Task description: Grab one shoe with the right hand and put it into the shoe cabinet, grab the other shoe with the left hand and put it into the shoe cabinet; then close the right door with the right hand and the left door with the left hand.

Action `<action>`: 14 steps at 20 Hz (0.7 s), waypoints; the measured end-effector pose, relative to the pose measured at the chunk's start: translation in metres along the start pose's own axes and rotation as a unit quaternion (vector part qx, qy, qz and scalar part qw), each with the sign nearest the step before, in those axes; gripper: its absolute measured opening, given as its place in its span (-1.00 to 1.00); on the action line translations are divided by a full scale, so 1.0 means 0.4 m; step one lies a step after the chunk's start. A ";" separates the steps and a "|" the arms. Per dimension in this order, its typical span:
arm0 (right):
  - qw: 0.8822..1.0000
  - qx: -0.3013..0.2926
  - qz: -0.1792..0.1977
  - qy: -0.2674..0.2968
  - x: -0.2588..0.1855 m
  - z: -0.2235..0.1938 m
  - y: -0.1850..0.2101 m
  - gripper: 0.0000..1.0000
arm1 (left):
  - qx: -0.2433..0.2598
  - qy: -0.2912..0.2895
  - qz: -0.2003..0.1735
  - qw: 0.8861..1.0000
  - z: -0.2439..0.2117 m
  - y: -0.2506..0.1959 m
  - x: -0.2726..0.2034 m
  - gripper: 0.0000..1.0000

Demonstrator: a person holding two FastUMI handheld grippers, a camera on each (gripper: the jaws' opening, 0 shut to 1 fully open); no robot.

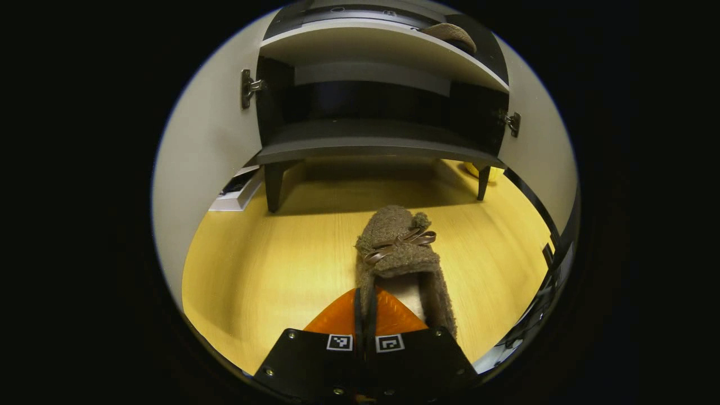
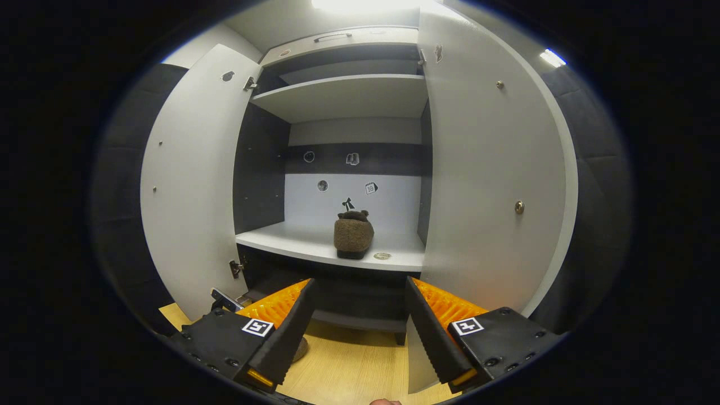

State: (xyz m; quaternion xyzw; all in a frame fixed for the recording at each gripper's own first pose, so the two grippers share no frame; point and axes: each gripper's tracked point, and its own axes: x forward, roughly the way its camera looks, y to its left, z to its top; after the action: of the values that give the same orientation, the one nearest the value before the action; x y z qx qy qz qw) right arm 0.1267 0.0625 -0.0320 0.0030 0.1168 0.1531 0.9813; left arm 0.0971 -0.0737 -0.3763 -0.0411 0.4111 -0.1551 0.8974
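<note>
Closest to us in the left gripper view, our left gripper (image 1: pixel 364 323) has its fingers drawn nearly together on the thin heel-side edge of a fuzzy brown slipper with a small leather bow (image 1: pixel 400 256), which lies on the yellow wooden floor (image 1: pixel 264 264) toe-first toward the grey shoe cabinet (image 1: pixel 371 143), likely so it can go straight in. In the right gripper view, our right gripper (image 2: pixel 360 315) hangs wide apart and holds nothing, facing a second matching brown slipper (image 2: pixel 353 235) already standing on the middle shelf (image 2: pixel 281 239). We count two slippers and two pale doors, left door (image 2: pixel 194 180) and right door (image 2: pixel 484 169), both open.
</note>
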 end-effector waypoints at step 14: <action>0.999 -0.031 0.010 -0.027 -0.064 0.044 0.039 0.98 | -0.011 -0.152 0.023 0.988 0.276 0.005 -0.204 -1.00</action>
State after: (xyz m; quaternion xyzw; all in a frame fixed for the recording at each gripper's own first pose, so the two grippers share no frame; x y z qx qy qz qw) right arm 0.1022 0.0701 -0.0084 -0.0222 0.0855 0.1667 0.9820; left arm 0.1302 -0.0520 -0.2448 -0.0650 0.2727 -0.1219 0.9521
